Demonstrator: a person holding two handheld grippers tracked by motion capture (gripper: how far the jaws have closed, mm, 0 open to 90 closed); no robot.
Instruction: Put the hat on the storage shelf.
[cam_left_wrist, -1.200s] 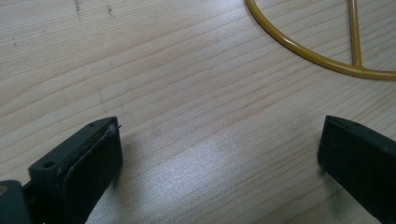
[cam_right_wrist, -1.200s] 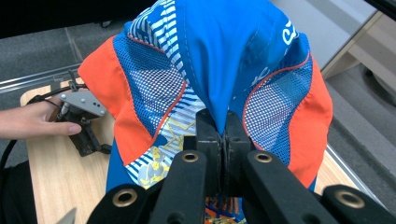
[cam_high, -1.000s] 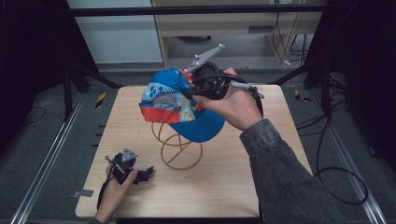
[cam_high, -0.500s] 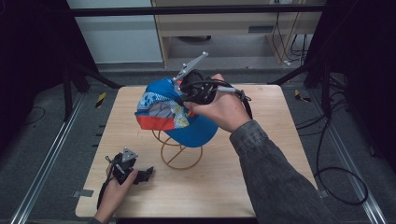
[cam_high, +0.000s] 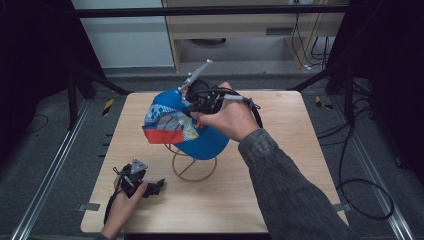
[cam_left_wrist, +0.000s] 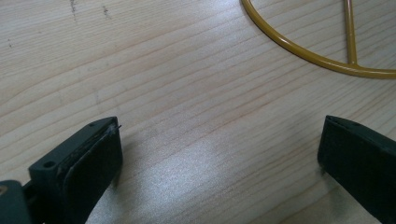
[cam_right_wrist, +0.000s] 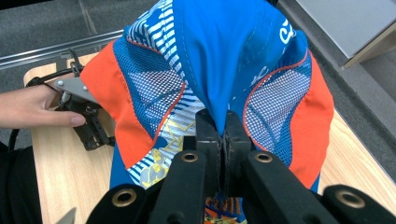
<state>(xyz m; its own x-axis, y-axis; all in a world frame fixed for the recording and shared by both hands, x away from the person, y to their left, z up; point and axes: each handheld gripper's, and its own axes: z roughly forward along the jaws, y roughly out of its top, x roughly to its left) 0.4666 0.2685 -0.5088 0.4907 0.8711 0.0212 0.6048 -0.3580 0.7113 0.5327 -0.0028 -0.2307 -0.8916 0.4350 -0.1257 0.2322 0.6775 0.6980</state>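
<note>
right gripper: jaws pinched tight on blue cap fabric, held above wire stand
left gripper: jaws wide, nothing between, resting on bench

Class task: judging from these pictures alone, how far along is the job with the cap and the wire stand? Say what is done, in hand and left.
Done: the right claw has pinched the blue and orange mesh cap, jaws shut on its fabric. In hand: the cap is held over the yellow wire stand on the wooden table; whether it rests on the stand is unclear. Left: releasing it. The left claw lies open and idle on the table.
</note>
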